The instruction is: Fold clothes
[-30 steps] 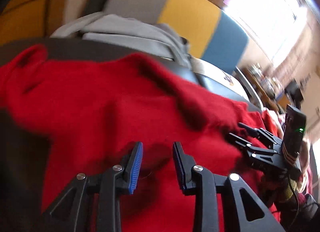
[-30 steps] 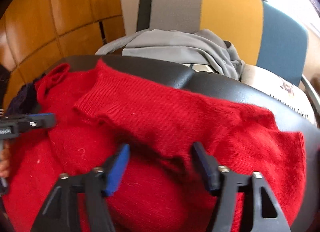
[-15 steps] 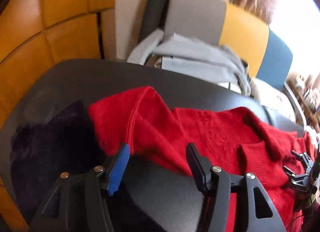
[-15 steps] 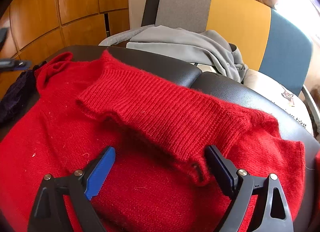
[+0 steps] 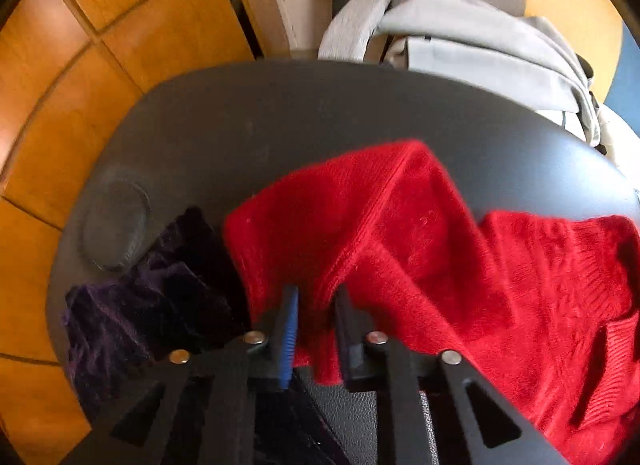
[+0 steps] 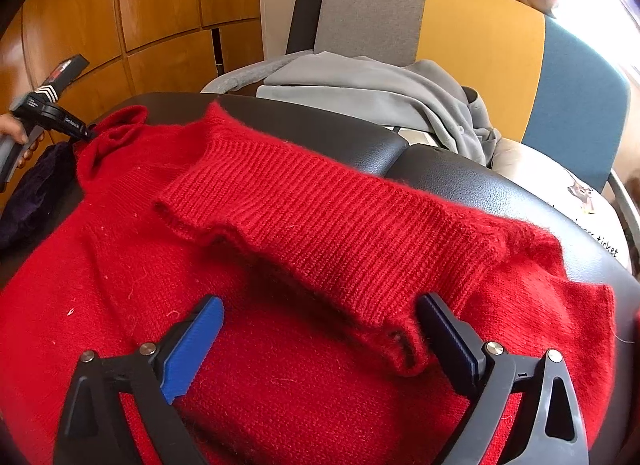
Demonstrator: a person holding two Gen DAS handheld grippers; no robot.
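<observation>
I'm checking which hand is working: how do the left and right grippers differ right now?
The left gripper is shut on the red sweater's sleeve end; the right gripper pinches nothing, its jaws still opening. The left works at the sweater's edge beside a dark purple garment; the right hovers over the folded ribbed band mid-sweater. Both are black with a blue pad and point down at the same sweater.

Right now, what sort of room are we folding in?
Probably a living room or lounge, not a laundry: wood-panelled wall, a grey, yellow and blue upholstered chair draped with a grey garment, and the red sweater spread over a black leather seat.
</observation>
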